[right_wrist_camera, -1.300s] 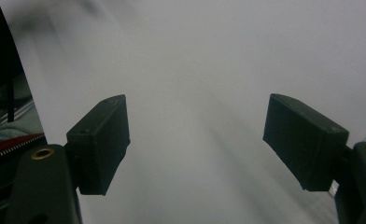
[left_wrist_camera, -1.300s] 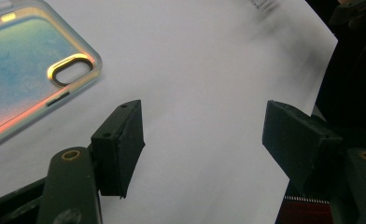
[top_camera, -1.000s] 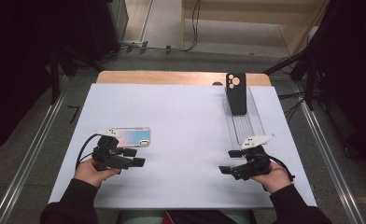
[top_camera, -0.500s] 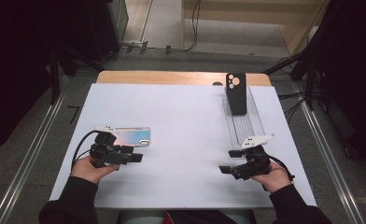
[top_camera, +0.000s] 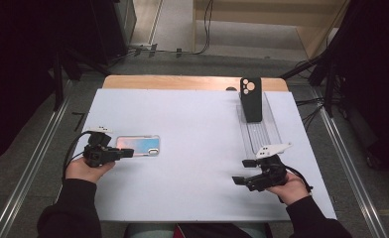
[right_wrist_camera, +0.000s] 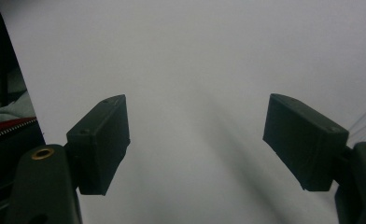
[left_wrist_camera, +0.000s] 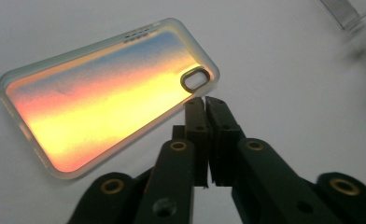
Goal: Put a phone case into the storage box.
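Broadly laid out for reach: white table (top_camera: 197, 148) bare in the middle, clear ribbed rack (top_camera: 259, 131) set along the far right edge, black phone case (top_camera: 250, 99) propped upright at its far end — parked, probably, to keep it out of the way. Nearer, on the left, iridescent phone case (top_camera: 138, 146) lying flat, back up, just ahead of the left gripper (left_wrist_camera: 204, 103); jaws just pressed together on nothing, tips by its camera cutout — perhaps set to nudge rather than pinch. Right gripper (right_wrist_camera: 195, 140) spread wide, idle over bare table.

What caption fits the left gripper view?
Left gripper, jaws just closed on nothing, beside the iridescent phone case lying flat.
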### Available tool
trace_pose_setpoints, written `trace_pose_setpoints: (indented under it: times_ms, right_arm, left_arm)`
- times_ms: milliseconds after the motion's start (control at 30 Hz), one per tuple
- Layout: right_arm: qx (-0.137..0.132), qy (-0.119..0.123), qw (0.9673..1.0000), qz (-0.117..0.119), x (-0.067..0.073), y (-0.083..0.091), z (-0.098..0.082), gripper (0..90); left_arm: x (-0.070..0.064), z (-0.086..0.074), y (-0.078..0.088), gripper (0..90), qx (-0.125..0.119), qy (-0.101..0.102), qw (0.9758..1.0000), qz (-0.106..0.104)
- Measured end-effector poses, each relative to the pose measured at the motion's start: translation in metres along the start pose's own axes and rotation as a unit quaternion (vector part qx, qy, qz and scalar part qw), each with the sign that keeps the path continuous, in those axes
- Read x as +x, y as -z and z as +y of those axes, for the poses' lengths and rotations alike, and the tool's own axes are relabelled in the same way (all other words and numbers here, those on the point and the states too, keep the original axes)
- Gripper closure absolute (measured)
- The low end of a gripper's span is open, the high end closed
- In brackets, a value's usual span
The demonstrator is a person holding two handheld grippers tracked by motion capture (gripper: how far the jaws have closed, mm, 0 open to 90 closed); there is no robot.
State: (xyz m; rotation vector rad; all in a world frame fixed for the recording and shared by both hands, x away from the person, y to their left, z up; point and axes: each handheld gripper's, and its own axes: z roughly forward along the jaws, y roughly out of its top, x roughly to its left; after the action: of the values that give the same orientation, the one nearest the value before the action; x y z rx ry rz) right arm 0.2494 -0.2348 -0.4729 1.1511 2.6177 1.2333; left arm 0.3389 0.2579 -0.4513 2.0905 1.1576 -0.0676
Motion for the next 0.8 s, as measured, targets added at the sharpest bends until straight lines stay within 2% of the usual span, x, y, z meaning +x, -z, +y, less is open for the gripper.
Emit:
trace_pose_setpoints:
  times_ms: [33, 100, 300, 367, 500, 600, 667, 800]
  right_arm:
    - [0.0, 0.0, 1.0, 0.0, 0.0, 0.0, 0.0, 20.9]
    - [0.0, 0.0, 1.0, -0.001, 0.0, 0.0, 0.0, 20.9]
    - [0.0, 0.0, 1.0, 0.0, 0.0, 0.0, 0.0, 20.9]
    - [0.001, 0.001, 1.0, 0.0, 0.0, 0.0, 0.0, 20.9]
    - [0.002, 0.0, 1.0, 0.0, 0.0, -0.001, 0.0, 20.9]
    - [0.003, 0.002, 1.0, -0.004, 0.0, -0.002, 0.0, 20.9]
    - [0.003, 0.003, 1.0, -0.005, 0.0, -0.002, 0.0, 20.9]
    - [0.005, 0.001, 1.0, -0.006, -0.001, -0.002, -0.001, 20.9]
  left_arm:
    - [0.003, 0.001, -0.001, 90.0, 0.002, 0.01, 0.9999, 0.0]
    - [0.008, 0.002, -0.003, 90.0, 0.009, 0.014, 0.9999, 0.001]
    - [0.028, 0.003, -0.005, 90.0, 0.006, 0.037, 0.9992, 0.015]
    - [0.033, 0.002, -0.006, 90.0, 0.003, 0.034, 0.999, 0.03]
    - [0.043, 0.0, -0.01, 90.0, 0.018, 0.037, 0.9978, 0.051]
    - [0.046, -0.002, -0.014, 90.0, 0.03, 0.042, 0.997, 0.057]
    - [0.046, -0.003, -0.016, 90.0, 0.041, 0.037, 0.9967, 0.059]
    - [0.042, -0.004, -0.017, 90.0, 0.047, 0.032, 0.997, 0.053]
